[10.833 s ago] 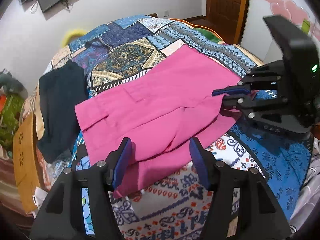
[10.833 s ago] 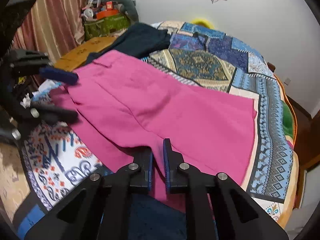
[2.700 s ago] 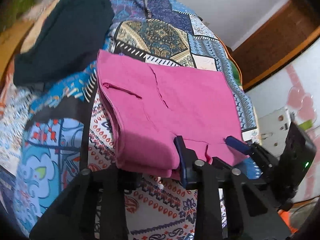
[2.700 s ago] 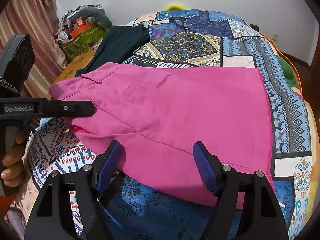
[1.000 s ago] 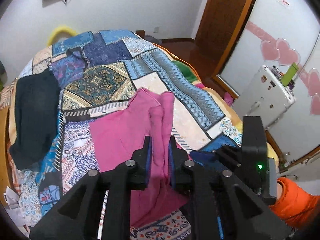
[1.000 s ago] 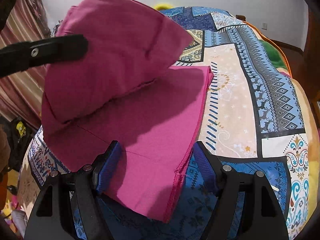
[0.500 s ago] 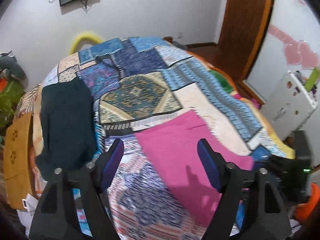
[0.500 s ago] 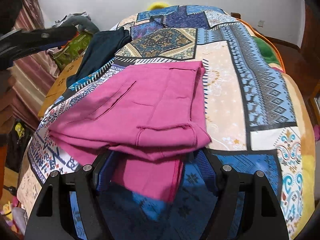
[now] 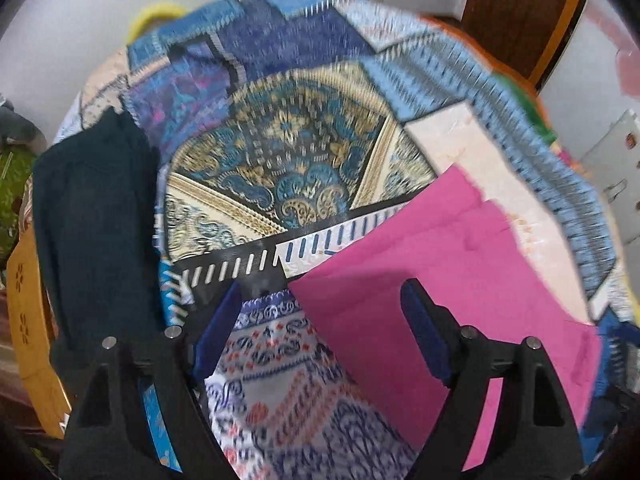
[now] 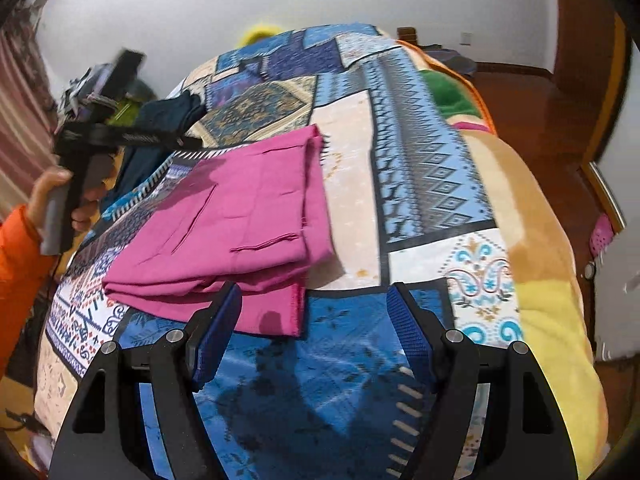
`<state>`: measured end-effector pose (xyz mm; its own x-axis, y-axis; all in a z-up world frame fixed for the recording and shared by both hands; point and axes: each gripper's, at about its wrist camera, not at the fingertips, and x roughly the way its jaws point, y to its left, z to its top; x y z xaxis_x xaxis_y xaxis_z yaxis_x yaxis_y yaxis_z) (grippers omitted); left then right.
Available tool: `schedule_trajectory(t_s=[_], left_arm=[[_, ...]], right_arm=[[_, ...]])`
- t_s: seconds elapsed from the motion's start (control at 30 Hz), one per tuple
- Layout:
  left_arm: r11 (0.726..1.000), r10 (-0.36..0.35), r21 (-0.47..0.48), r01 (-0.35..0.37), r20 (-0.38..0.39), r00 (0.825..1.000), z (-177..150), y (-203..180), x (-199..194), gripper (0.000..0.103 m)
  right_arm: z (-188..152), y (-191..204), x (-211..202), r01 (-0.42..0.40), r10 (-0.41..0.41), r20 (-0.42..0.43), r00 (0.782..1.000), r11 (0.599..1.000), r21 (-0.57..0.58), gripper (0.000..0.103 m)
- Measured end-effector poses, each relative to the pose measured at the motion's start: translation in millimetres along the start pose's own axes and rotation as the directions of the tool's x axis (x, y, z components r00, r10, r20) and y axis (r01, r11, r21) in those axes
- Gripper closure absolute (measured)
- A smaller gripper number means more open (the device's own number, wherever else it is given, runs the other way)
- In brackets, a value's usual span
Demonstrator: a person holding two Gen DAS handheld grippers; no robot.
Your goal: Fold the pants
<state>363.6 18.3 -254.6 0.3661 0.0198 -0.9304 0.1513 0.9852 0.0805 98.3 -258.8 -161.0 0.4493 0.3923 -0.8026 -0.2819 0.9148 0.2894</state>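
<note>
The pink pants (image 10: 240, 224) lie folded in a flat stack on the patterned bedspread (image 10: 420, 184). In the left wrist view they (image 9: 460, 280) fill the lower right. My left gripper (image 9: 320, 332) is open and empty above the stack's near left corner; it also shows from the side in the right wrist view (image 10: 188, 142), held up over the bed. My right gripper (image 10: 312, 332) is open and empty, just in front of the stack's near edge, not touching it.
A dark garment (image 9: 92, 216) lies on the bed's left side, also in the right wrist view (image 10: 168, 120). A wooden piece of furniture (image 9: 28, 320) stands at the left. A wooden door (image 9: 520, 12) is at the far right. The bed's edge (image 10: 560, 280) drops off right.
Both grippers have drawn back from the folded pants. The left gripper has swung left and nearer the bed; the right view now shows the stack from farther off.
</note>
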Motion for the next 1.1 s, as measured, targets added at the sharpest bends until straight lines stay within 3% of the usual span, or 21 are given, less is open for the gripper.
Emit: schedule_trajectory(t_s=[0.1,0.17,0.5,0.67,0.83,0.93,1.0,1.1], left_arm=[[0.994,0.102,0.047,-0.099,-0.076,0.992,1.3,-3.8,31.7,0.021],[0.99,0.128,0.075,-0.12,-0.104,0.986,-3.9,-2.6,45.6,0.015],[0.972,0.183,0.165,-0.168,-0.084,0.979,-48.2,5.1,5.9,0.014],[0.989,0.119,0.103,-0.11,-0.083,0.989,-81.7,10.6,-24.8,0.014],[0.999,-0.033,-0.028,0.031,-0.08,0.996,-109.0,11.7,-44.8,0.014],[0.997,-0.055,-0.053,0.053,-0.045,0.997,-118.3,8.0,-53.7,0.014],[0.996,-0.066,-0.065,0.064,-0.022,0.998,-121.5,7.2,-57.7,0.018],[0.992,-0.091,-0.092,0.091,0.004,0.996,-123.6,9.8,-62.7,0.033]], right_arm=[[0.0,-3.4,0.1,0.002,-0.003,0.007,1.0,1.0,0.022,0.031],[0.3,-4.9,0.7,0.003,-0.003,0.01,1.0,1.0,0.031,0.031],[5.7,-0.6,0.6,-0.01,0.009,0.036,0.999,1.0,0.01,0.031],[9.0,4.5,5.6,-0.032,0.032,0.036,0.999,0.999,-0.003,0.031],[8.4,4.8,16.3,-0.034,0.034,0.017,0.999,0.999,0.005,0.031],[8.4,1.4,21.9,-0.037,0.037,0.006,0.999,0.999,0.015,0.031],[9.9,-0.8,25.6,-0.036,0.036,0.006,0.999,0.999,0.02,0.031],[14.5,-3.4,30.1,-0.04,0.04,0.014,0.999,0.999,0.029,0.032]])
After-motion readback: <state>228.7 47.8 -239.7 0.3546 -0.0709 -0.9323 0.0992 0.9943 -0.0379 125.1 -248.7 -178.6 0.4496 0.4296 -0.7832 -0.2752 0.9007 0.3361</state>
